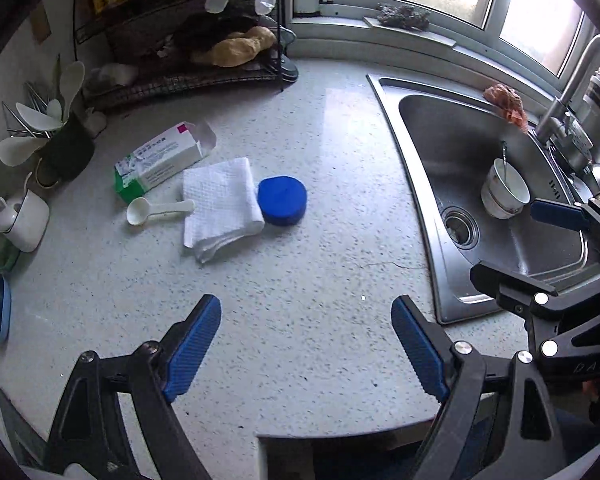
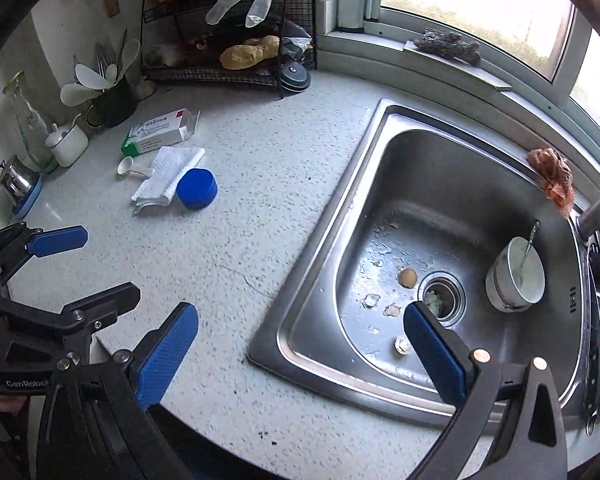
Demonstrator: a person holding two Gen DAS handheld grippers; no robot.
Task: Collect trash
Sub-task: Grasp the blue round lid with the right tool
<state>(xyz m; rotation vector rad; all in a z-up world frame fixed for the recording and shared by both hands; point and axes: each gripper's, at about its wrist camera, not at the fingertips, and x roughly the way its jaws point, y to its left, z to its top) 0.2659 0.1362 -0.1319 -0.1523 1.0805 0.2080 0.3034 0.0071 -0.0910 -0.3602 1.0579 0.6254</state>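
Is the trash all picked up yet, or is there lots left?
Nothing looks collected yet. Both the left gripper and right gripper are open and empty. Left on the counter: the medicine box, folded paper towel, blue lid and white scoop. Food scraps lie in the sink.

A small open carton (image 1: 162, 158), white with a green end and a pink corner, is lying on its side on the speckled desk (image 1: 300, 280), its end flap hanging open. Just in front of it a white plastic scoop (image 1: 152, 210) is lying flat, its handle pointing at a folded white paper towel (image 1: 220, 204). The towel is lying flat, its layers fanning at the near corner. A round blue cap (image 1: 283, 200) is sitting flat against the towel's right edge. In the steel sink (image 2: 320, 280), wet food scraps (image 2: 407, 277) are lying scattered around the drain.
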